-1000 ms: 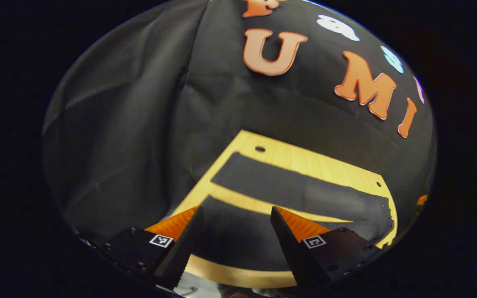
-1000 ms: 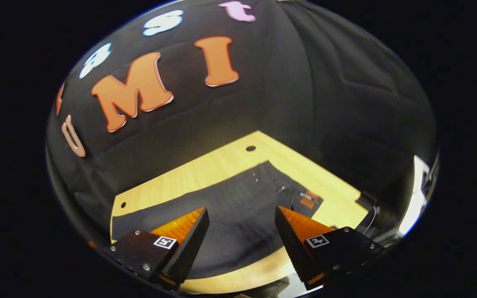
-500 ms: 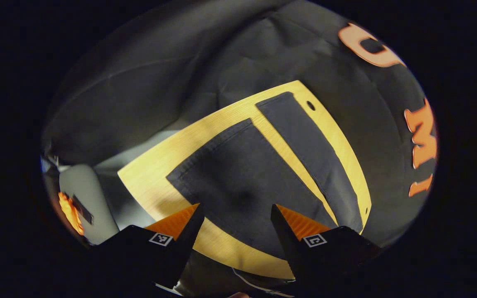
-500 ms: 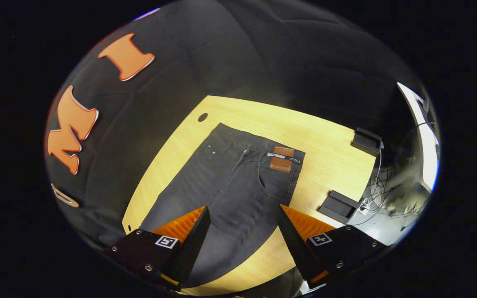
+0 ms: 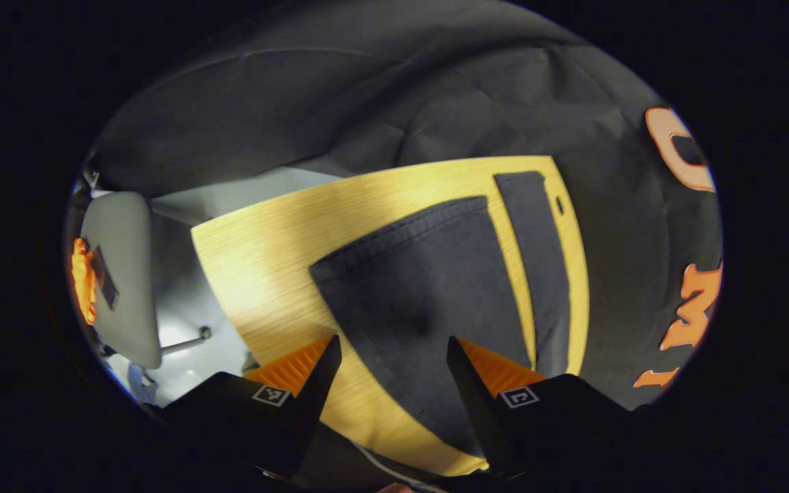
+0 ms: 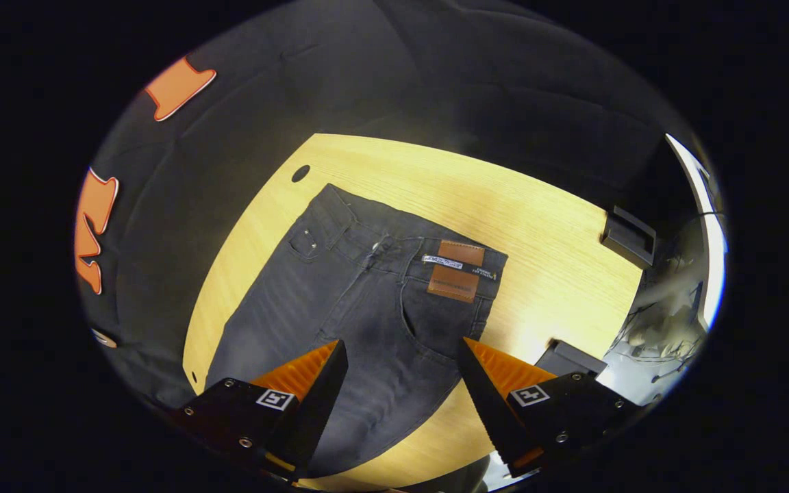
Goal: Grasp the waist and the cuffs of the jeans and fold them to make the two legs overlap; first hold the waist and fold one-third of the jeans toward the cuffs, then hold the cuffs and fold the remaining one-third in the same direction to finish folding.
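Dark grey jeans lie flat on a light wooden table [image 5: 264,253]. In the left gripper view I see the two legs apart: the near leg with its cuff [image 5: 394,233] and the far leg [image 5: 538,267] beside it. My left gripper [image 5: 391,370] hovers open above the near leg, holding nothing. In the right gripper view the jeans' waist [image 6: 401,239] shows with a brown leather patch [image 6: 455,270]. My right gripper [image 6: 401,373] hangs open above the hip area of the jeans [image 6: 340,322], with nothing between its fingers.
Two small black blocks [image 6: 631,236] [image 6: 566,356] sit near the table's edge beyond the waist. A round hole [image 6: 300,173] marks a table corner, another [image 5: 559,204] lies by the far cuff. A grey chair [image 5: 120,274] stands off the table's end.
Both views have swung outward and downward: the left one now looks at the cuffs end, the right one at the waist. Both grippers stayed open.
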Demonstrator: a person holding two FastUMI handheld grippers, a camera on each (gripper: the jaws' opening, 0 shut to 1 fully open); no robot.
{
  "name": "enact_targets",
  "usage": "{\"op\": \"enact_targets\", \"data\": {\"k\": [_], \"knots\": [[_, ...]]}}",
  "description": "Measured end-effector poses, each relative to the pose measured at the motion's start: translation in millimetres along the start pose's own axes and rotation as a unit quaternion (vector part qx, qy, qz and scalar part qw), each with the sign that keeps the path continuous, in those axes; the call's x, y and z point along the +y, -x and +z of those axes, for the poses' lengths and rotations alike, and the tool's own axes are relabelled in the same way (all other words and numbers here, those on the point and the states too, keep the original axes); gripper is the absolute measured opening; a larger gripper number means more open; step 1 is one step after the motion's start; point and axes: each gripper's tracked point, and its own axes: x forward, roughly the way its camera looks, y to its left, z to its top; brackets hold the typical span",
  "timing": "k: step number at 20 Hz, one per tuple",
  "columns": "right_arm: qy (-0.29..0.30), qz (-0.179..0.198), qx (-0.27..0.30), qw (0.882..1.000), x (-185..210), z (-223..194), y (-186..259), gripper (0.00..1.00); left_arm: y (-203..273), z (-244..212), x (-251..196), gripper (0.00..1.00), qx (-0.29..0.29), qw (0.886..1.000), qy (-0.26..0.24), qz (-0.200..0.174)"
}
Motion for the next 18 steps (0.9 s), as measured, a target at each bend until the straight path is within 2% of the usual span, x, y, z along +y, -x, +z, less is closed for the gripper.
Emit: {"op": "enact_targets", "data": {"k": [4, 5, 8, 10, 12, 14, 15, 18], "knots": [[-0.022, 0.006, 0.008, 1.0, -2, 1, -9, 0.99, -16, 9, -20, 0.93, -0.005, 0.996, 0.032, -0.084], [-0.024, 0.006, 0.009, 1.0, -3, 1, -12, 0.99, -22, 9, -25, 0.93, -0.007, 0.995, 0.035, -0.096], [-0.021, 0.001, 0.013, 1.0, -3, 0, -18, 0.99, -35, 15, -43, 0.83, -0.015, 0.993, 0.029, -0.115], [-0.006, -0.004, 0.017, 1.0, -4, -2, -23, 0.98, -44, 17, -45, 0.81, -0.015, 0.994, 0.02, -0.105], [0.002, -0.016, 0.02, 1.0, -10, -3, -29, 0.99, -52, 19, -50, 0.57, -0.015, 0.994, 0.012, -0.106], [0.006, -0.028, 0.023, 0.999, -17, -5, -35, 0.98, -58, 19, -50, 0.54, -0.011, 0.996, 0.0, -0.089], [0.01, -0.037, 0.026, 0.999, -22, -7, -38, 0.99, -58, 20, -50, 0.46, -0.01, 0.996, -0.008, -0.085], [0.032, -0.066, 0.047, 0.996, -37, -18, -48, 0.99, -58, 18, -55, 0.46, -0.012, 0.997, -0.034, -0.07]]}}
